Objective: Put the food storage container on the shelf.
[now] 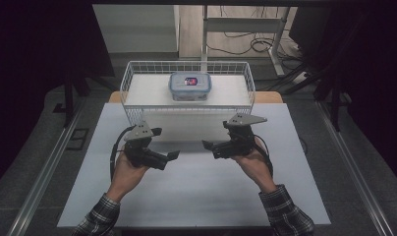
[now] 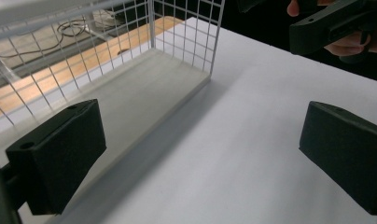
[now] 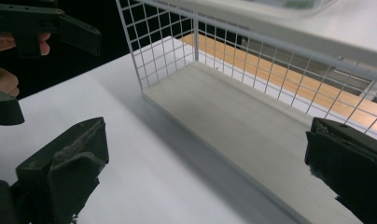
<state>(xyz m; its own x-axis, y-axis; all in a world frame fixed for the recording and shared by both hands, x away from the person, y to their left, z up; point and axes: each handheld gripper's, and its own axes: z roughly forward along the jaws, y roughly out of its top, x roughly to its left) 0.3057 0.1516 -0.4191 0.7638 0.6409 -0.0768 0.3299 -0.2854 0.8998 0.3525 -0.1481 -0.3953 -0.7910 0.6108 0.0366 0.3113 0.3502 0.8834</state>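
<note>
Two grippers hover over the white table point(image 1: 196, 196), both with jaws wide apart and holding nothing: the left gripper point(image 1: 162, 142) at 9 o'clock, the right gripper point(image 1: 213, 137) at 3 o'clock. At 12 o'clock, well apart from them, the lidded container point(image 1: 189, 86) sits inside the wire basket point(image 1: 130, 78).

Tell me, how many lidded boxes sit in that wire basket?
1. A single box sits on the basket's raised shelf, near the middle. Both grippers, left and right, hover empty in front.
</note>
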